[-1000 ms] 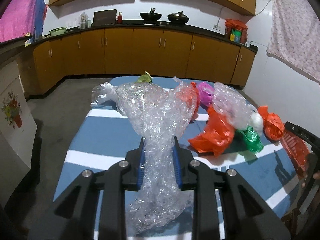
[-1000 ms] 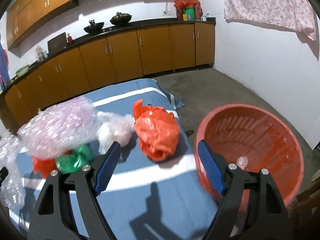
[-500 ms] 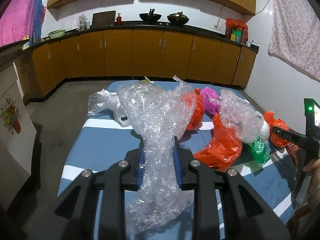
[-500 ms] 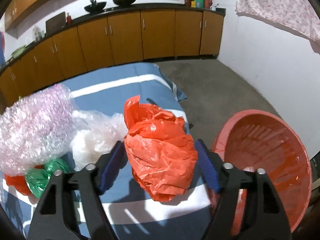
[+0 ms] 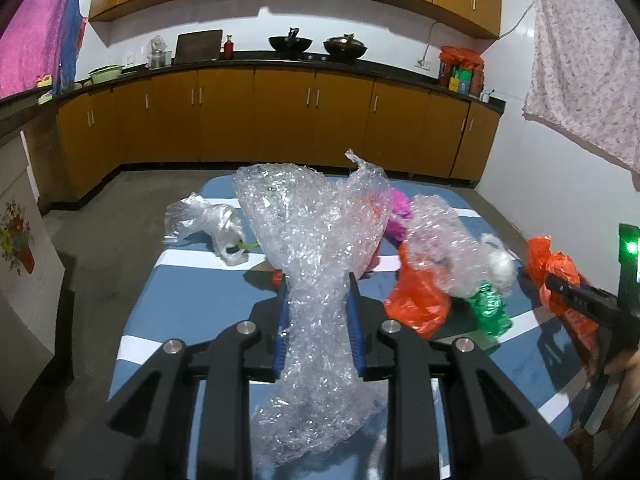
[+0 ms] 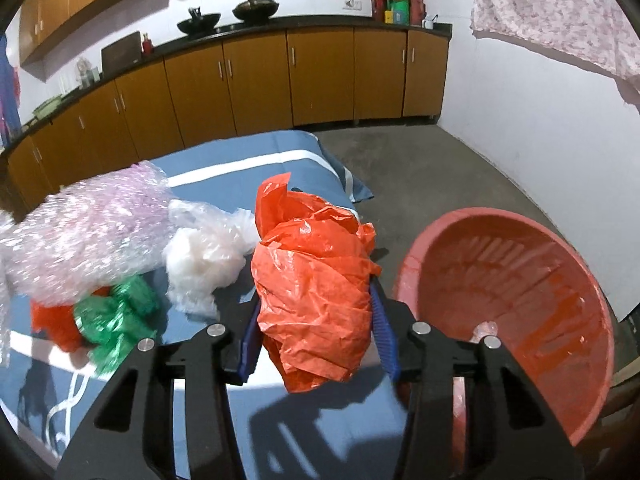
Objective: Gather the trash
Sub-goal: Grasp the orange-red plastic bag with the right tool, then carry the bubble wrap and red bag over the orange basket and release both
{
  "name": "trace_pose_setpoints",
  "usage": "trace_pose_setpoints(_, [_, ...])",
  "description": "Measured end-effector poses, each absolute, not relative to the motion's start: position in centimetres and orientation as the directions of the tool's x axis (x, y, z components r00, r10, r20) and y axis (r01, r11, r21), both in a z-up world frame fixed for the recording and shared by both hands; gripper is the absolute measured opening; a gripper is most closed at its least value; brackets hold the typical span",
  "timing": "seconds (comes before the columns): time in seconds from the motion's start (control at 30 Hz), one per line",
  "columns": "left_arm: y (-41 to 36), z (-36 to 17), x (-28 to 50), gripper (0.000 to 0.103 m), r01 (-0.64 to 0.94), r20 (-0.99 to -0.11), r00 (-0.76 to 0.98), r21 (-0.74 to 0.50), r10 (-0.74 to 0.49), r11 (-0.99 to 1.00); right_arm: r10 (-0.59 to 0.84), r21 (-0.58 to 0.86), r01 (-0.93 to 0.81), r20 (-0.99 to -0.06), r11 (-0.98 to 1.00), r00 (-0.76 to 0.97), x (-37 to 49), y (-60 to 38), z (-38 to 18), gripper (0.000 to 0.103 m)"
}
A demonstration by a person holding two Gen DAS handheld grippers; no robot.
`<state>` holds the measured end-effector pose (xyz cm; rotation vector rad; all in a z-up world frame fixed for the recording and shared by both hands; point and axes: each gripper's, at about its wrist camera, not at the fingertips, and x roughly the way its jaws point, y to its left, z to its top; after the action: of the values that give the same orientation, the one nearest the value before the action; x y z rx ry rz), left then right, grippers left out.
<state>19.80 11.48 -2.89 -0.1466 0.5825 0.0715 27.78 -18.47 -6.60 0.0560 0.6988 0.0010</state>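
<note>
My left gripper (image 5: 318, 320) is shut on a large wad of clear bubble wrap (image 5: 316, 248) and holds it above the blue striped table (image 5: 192, 292). My right gripper (image 6: 316, 320) is shut on a crumpled orange plastic bag (image 6: 316, 276), just left of the red basin (image 6: 516, 300). More trash lies on the table: pinkish bubble wrap (image 6: 84, 236), a white bag (image 6: 204, 260), a green bag (image 6: 116, 316), another orange bag (image 5: 416, 304), a magenta bag (image 5: 398, 212) and a clear bag (image 5: 204, 224).
The red basin stands off the table's right edge and holds a small clear scrap (image 6: 486, 328). Brown kitchen cabinets (image 5: 280, 116) run along the back wall. A white panel with a flower picture (image 5: 20, 248) stands at the left. Grey floor surrounds the table.
My right gripper has moved in and closed on the orange bag. My left gripper has kept its hold on the bubble wrap and pulled back and up a little.
</note>
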Motion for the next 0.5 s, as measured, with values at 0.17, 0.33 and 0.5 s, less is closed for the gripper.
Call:
trace_pose_setpoints(0.17, [9.7, -2.0, 19.7, 0.026, -0.066, -0.540, 0.842, -0.122, -0.011, 0.990, 0.027, 0.081, 0.028, -0.615, 0.996, 0.788, 24.6, -19.7, -5.4, 0.048])
trace_pose_setpoints(0.33, [7.1, -1.4, 19.8, 0.026, -0.008, -0.531, 0.845, -0.131, -0.063, 0.991, 0.005, 0.088, 0.059, -0.599, 0.994, 0.801, 21.8, -21.1, -4.6, 0.048])
trace_pose_setpoints(0.5, [3.7, -0.9, 20.3, 0.026, 0.064, -0.524, 0.843, -0.132, -0.124, 0.989, -0.045, 0.057, 0.095, -0.578, 0.994, 0.814, 19.3, -22.1, -4.1, 0.048])
